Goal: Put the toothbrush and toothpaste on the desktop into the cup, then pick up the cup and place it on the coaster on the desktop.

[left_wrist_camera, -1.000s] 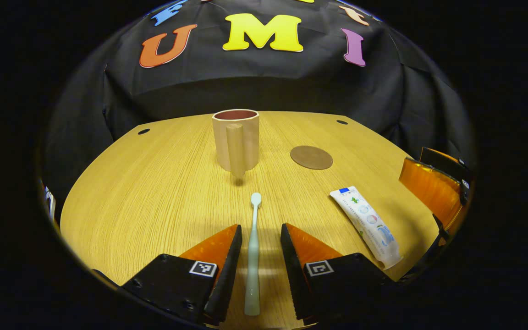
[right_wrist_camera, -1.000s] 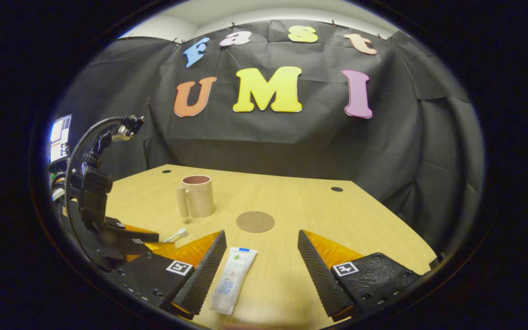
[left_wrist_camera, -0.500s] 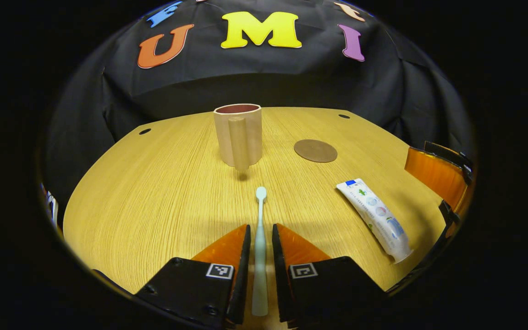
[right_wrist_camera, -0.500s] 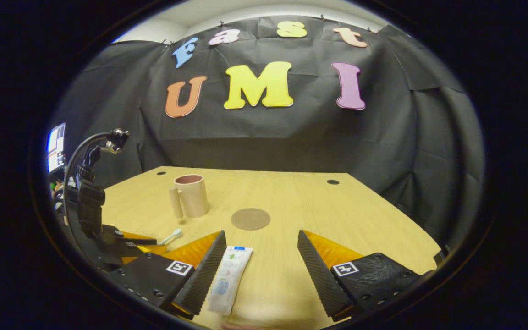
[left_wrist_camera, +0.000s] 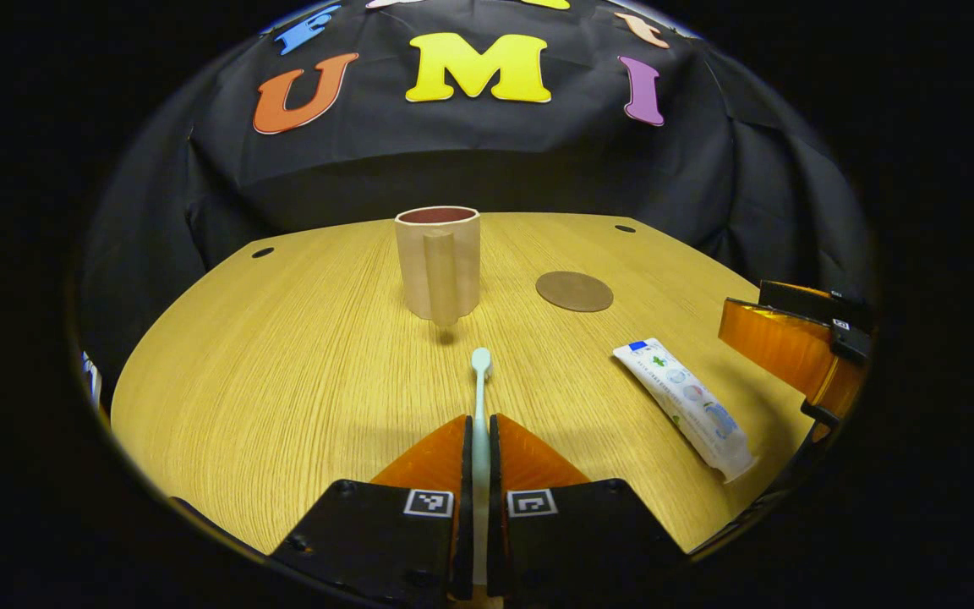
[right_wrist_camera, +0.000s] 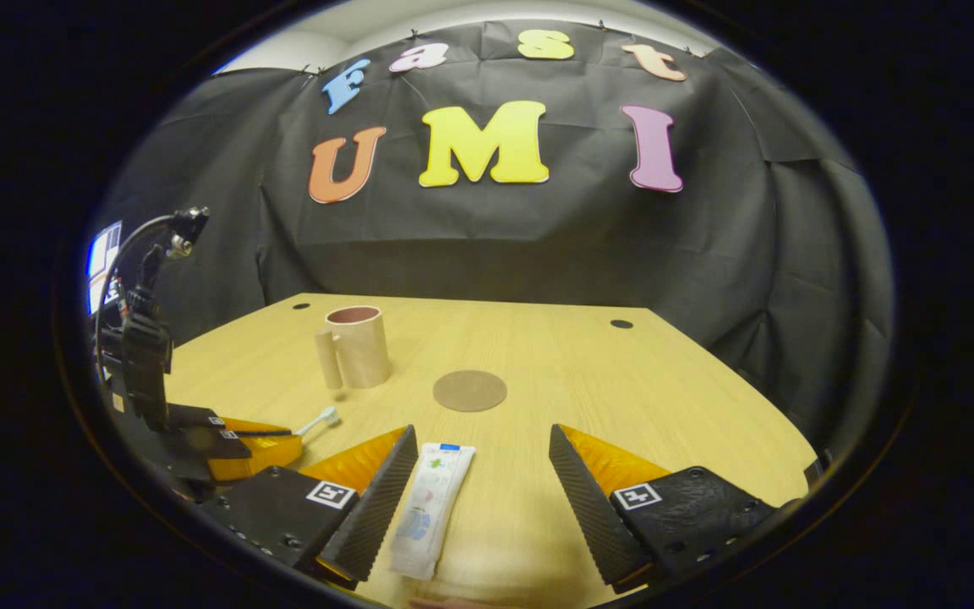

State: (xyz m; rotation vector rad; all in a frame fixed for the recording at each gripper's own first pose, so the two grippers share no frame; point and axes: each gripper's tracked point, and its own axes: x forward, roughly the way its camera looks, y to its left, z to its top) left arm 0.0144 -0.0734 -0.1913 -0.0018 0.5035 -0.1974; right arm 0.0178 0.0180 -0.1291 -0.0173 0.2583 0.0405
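My left tool (left_wrist_camera: 479, 440) is clamped on the toothbrush (left_wrist_camera: 480, 372). My right tool (right_wrist_camera: 483, 482) stands wide around the toothpaste (right_wrist_camera: 432, 507), which lies flat on the tabletop (right_wrist_camera: 622, 397). The cup (right_wrist_camera: 358, 346) stands apart from the coaster (right_wrist_camera: 470, 391).

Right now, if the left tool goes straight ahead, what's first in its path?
Likely the cup: it stands dead ahead of the left tool, handle facing it, past the toothbrush it is shut on. Depth is unclear.

One toothbrush (left_wrist_camera: 479, 385), one toothpaste tube (left_wrist_camera: 685, 406), one cup (left_wrist_camera: 438, 262), one coaster (left_wrist_camera: 574, 291), two tools
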